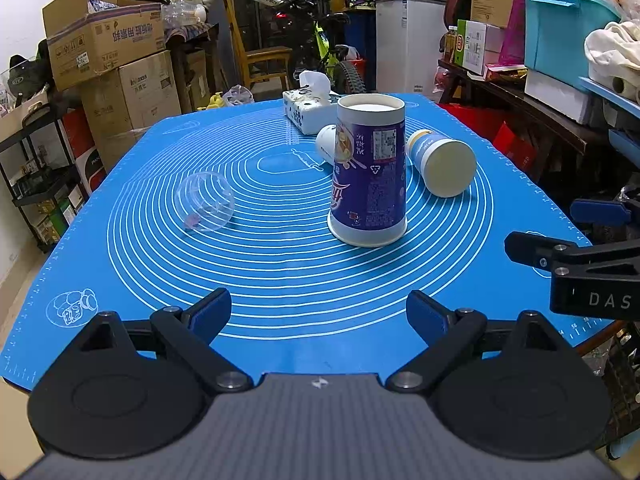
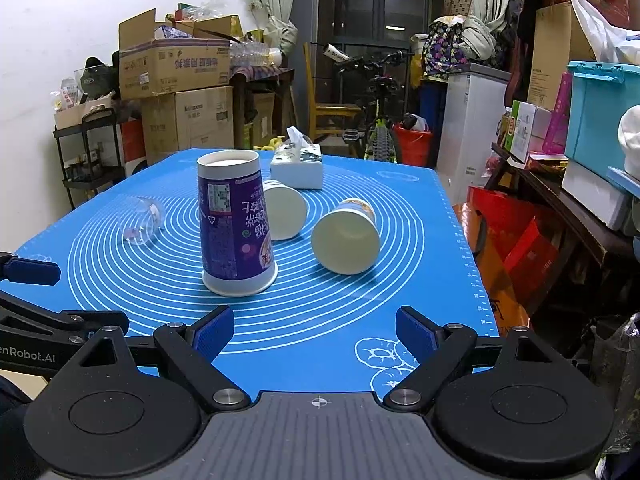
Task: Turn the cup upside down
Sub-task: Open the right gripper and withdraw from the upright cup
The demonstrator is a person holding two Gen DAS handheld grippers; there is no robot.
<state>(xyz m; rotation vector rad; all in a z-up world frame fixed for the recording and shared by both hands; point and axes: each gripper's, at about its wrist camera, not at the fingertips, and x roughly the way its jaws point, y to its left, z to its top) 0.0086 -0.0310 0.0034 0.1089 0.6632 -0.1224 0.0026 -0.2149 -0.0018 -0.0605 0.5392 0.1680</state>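
Already purple cup [image 1: 369,168] sits rim-down on tabletop [image 1: 280,272]; both my grippers, left gripper [image 1: 319,314] and right gripper [image 2: 315,330], gape wide, empty, next probably retreat.

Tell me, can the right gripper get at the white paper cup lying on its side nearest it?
Probably yes. The right gripper is open and empty, and bare blue mat lies between it and that cup. The purple cup stands off to its left, not in the path.

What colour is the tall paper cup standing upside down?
The tall paper cup is purple with a white rim, clearest in the left wrist view.
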